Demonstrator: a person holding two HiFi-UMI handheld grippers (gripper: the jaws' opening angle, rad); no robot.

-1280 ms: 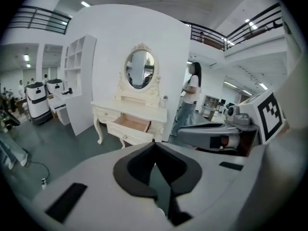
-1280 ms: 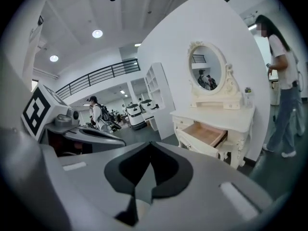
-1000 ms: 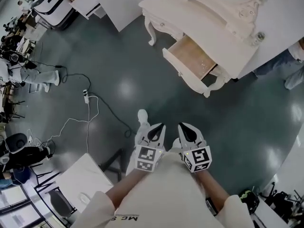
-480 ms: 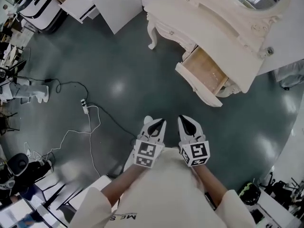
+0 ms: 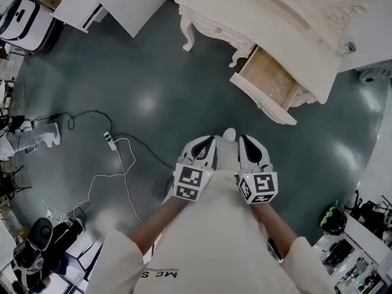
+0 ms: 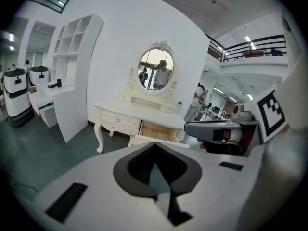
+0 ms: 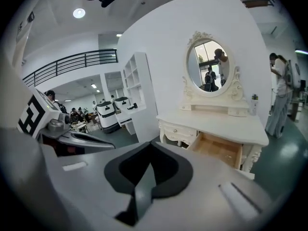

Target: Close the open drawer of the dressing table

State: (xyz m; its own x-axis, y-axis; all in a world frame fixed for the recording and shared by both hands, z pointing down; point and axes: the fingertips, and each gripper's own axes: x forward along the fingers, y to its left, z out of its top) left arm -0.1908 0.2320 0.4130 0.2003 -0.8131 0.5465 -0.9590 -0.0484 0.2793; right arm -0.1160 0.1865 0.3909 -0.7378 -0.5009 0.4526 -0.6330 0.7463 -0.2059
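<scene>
The white dressing table (image 5: 263,11) stands at the top right of the head view. Its right-hand drawer (image 5: 269,81) is pulled out, bare wood showing inside. My left gripper (image 5: 207,144) and right gripper (image 5: 247,143) are side by side over the floor, well short of the drawer, both shut with nothing held. In the left gripper view the table (image 6: 120,114) and open drawer (image 6: 155,130) lie ahead beyond my shut left gripper (image 6: 154,146). The right gripper view shows the drawer (image 7: 219,148) right of my shut right gripper (image 7: 150,146).
A power strip with cables (image 5: 110,141) lies on the dark green floor to the left. White cabinets (image 5: 131,5) stand left of the table. A shoe tip (image 5: 229,135) shows between the grippers. Cluttered desks (image 5: 349,250) sit at the bottom right.
Both grippers and the view have advanced across the floor toward the dressing table. The drawer now sits nearer, ahead and to the right. Both stay shut.
</scene>
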